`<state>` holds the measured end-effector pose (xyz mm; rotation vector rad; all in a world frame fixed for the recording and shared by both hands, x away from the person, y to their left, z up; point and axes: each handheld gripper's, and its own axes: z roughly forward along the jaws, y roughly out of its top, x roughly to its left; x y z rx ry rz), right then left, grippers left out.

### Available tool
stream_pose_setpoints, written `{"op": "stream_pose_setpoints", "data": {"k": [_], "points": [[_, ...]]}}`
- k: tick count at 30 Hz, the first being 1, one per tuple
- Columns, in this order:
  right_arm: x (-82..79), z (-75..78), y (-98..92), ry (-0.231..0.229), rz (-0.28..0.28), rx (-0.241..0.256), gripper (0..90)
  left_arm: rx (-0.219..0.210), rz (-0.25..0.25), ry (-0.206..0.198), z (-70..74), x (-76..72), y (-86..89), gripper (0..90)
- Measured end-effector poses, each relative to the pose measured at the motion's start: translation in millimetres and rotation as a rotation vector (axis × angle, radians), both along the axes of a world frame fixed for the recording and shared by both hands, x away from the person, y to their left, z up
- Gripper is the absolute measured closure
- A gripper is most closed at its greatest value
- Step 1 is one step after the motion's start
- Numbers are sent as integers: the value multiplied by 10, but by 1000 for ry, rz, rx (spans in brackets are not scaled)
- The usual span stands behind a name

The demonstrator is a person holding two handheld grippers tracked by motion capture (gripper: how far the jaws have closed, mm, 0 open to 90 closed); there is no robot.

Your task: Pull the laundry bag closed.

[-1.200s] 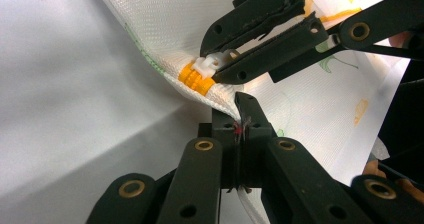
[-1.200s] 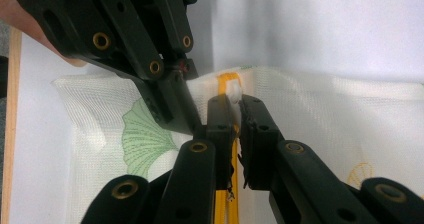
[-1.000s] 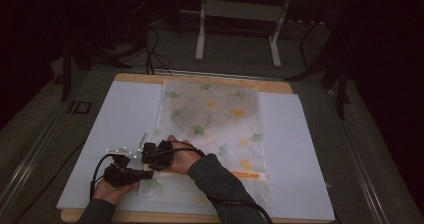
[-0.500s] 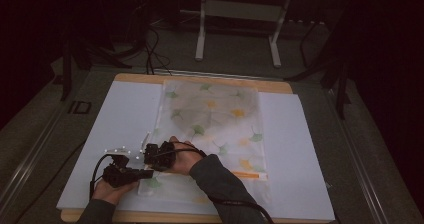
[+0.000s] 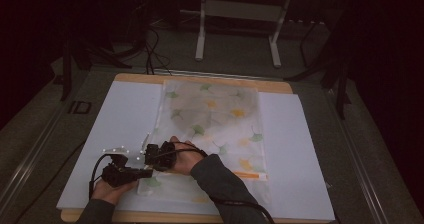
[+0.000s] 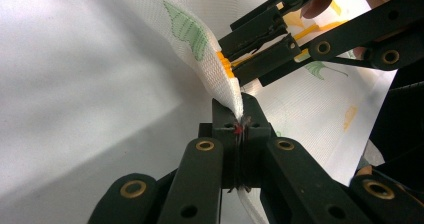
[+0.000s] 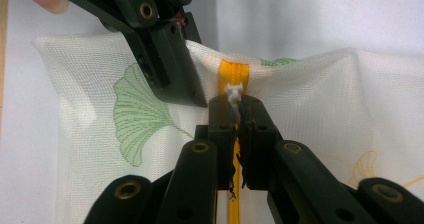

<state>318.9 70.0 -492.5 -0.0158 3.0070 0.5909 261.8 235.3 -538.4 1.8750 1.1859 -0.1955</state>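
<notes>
**Both grippers clamped on the mesh bag**

From above I see the mesh bag (image 5: 210, 119), white with green and yellow leaf prints, lying flat on a white sheet (image 5: 300, 154) that covers the wooden table (image 5: 210, 79). My two hands meet at its near left corner. The left gripper (image 5: 145, 171) sits just beside the right gripper (image 5: 150, 154), almost touching.

In the left gripper view, my left gripper (image 6: 239, 116) has its jaws closed on a lifted fold of the bag's edge (image 6: 220, 79), with the right gripper clamped just beyond it on the yellow zipper (image 6: 226, 64).

In the right gripper view, my right gripper (image 7: 235, 104) is pinched shut on the white zipper pull (image 7: 234, 91) at the end of the yellow zipper band (image 7: 233, 71), the cloth raised into a ridge there.
</notes>
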Motion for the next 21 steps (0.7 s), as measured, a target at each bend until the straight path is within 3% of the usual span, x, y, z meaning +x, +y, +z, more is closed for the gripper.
{"op": "stream_pose_setpoints", "data": {"k": [6, 10, 15, 18, 21], "points": [[-18, -21, 35, -29, -3, -8, 854, 24, -17, -15, -7, -7, -31, 887], [-25, -40, 35, -33, -4, -15, 854, 1, -22, -21, -2, -16, 2, 821], [-26, -21, 17, -29, -3, -4, 854, -6, -27, -13, -5, -10, 26, 834], [-47, -10, 26, -41, 8, -9, 855, -8, -27, -3, -14, -11, 16, 792], [-58, 11, 41, -47, 13, 4, 855, 4, -34, 1, -16, -10, -3, 876]]}}
